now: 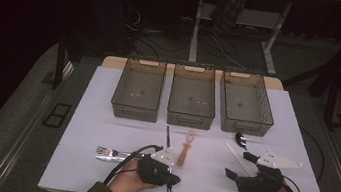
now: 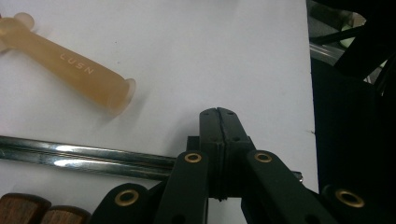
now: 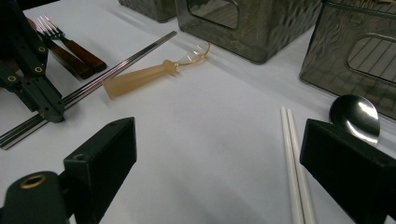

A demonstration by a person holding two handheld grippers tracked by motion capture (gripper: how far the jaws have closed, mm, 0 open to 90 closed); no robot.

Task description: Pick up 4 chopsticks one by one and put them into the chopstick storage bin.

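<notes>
The metal chopsticks (image 2: 84, 156) lie flat on the white worktop (image 2: 210, 51), passing just under the left tool (image 2: 218, 114), whose jaws are pressed together on nothing. The amber-handled whisk (image 2: 74, 74) lies just beyond it. The right tool (image 3: 219, 154) stands wide open and empty, white chopsticks (image 3: 294, 163) and a spoon (image 3: 355, 114) by one of its jaws.
</notes>
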